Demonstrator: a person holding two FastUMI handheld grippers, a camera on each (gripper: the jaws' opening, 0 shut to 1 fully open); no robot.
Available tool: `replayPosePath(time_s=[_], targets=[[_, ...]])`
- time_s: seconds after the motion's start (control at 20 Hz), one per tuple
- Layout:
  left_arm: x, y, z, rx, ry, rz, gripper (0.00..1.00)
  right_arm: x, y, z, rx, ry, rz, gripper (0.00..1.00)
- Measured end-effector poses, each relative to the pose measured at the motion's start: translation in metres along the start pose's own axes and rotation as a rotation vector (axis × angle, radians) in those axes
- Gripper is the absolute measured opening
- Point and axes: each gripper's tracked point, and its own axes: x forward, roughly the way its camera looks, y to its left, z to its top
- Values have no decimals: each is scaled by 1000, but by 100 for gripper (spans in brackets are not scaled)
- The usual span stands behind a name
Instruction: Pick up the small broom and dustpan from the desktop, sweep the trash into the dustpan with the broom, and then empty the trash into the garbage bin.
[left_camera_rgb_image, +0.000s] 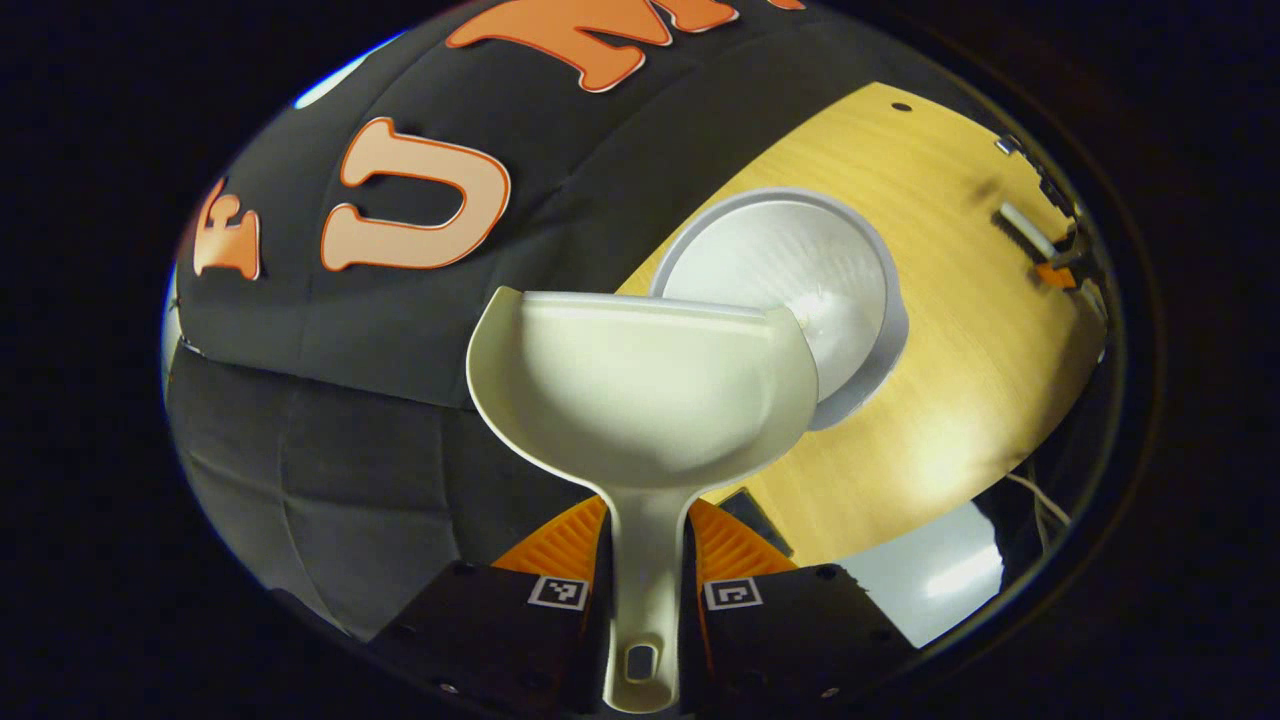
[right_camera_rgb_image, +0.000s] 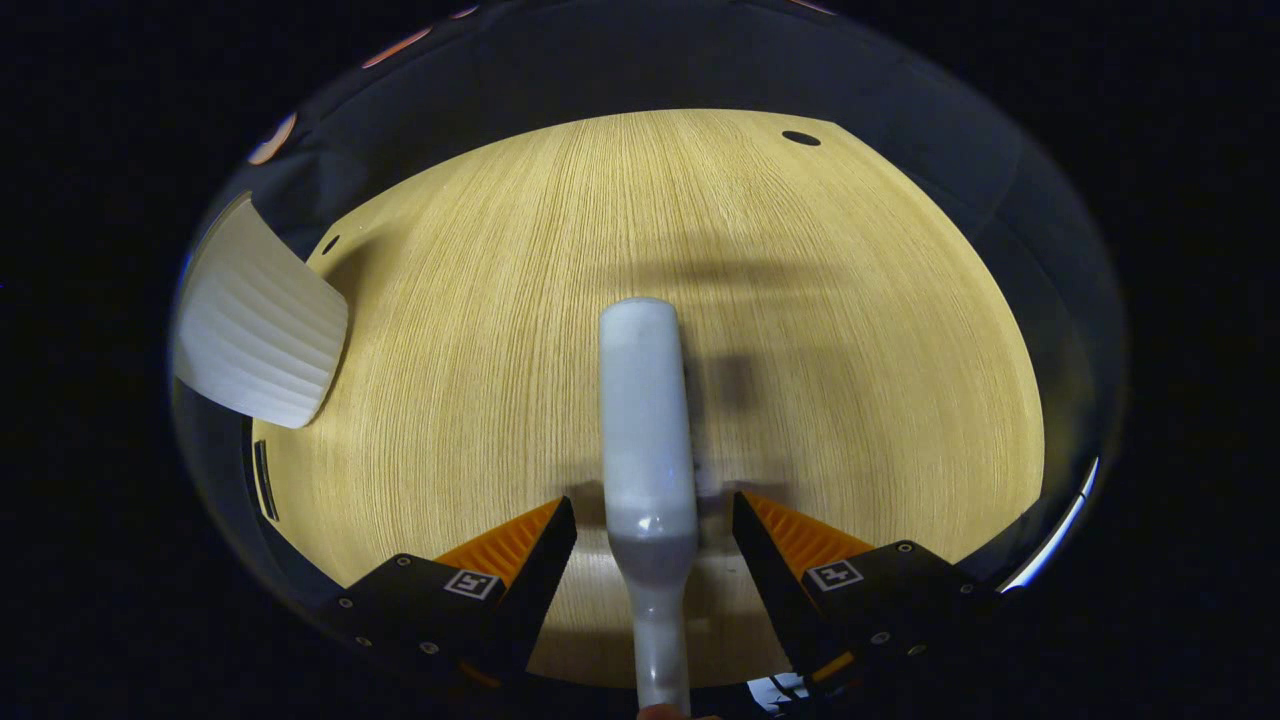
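A pale dustpan is held by its handle, with my left gripper shut on it. The pan is raised and tilted, and its front lip overlaps the rim of the round white garbage bin on the wooden desk. The pan's inside looks bare. In the right gripper view the small broom lies on the desk, pointing away from me. My right gripper is open, with a gap between the broom and each finger. Far off in the left gripper view I see the broom with the other gripper behind it.
The ribbed white wall of the bin stands at the left edge of the right gripper view. The wooden desktop stretches ahead, with a small dark hole near its far edge. Black cloth wall stands behind the desk.
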Motion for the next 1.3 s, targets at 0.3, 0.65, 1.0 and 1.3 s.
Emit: replayPosePath(time_s=[0.3,0.65,1.0,1.3], targets=[[-42,-146,93,-503,-286,-410,28,-25,-4,18,69,-77,50,96],[-52,-305,141,-600,-283,-620,28,-41,-22,22,82,-112,39,95],[35,-414,105,-624,-97,-612,28,-35,-22,14,20,-107,29,95],[72,-466,89,-619,-26,-608,28,-22,-4,12,-13,-109,3,96]])
